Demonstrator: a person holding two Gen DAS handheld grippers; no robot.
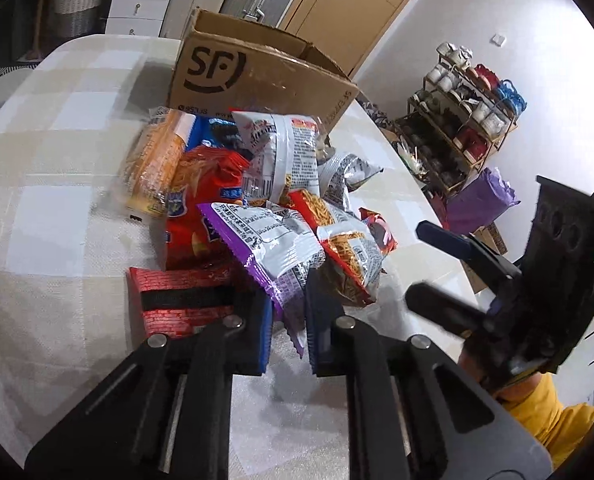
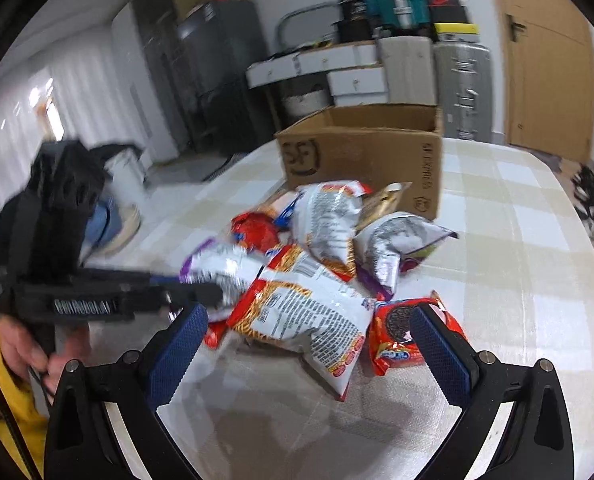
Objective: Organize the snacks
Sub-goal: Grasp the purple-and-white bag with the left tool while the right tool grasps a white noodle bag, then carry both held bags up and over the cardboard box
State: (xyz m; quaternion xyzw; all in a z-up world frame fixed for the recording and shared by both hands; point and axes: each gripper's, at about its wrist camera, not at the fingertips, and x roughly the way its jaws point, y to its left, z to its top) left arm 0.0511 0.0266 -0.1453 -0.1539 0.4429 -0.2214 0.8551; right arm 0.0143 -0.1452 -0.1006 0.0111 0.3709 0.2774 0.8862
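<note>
A heap of snack packets lies on the checked tablecloth (image 1: 57,200) in front of an open cardboard box (image 1: 257,76) (image 2: 361,152). My left gripper (image 1: 289,328) (image 2: 213,292) is shut on the near corner of a silver packet with a purple edge (image 1: 269,248) (image 2: 217,268). A red brick-patterned packet (image 1: 177,296) lies just left of it. My right gripper (image 2: 309,314) (image 1: 429,268) is open, its blue pads wide apart over a white and orange noodle-snack bag (image 2: 309,312). A red cookie packet (image 2: 397,332) lies by its right finger, and neither is gripped.
The table's rounded edge runs close on the right in the left wrist view. Beyond it are a wooden rack of cups (image 1: 465,112) and a purple bag (image 1: 481,200). A silver suitcase (image 2: 465,88) and white drawers (image 2: 353,80) stand behind the box. A yellow sleeve (image 1: 545,412) shows.
</note>
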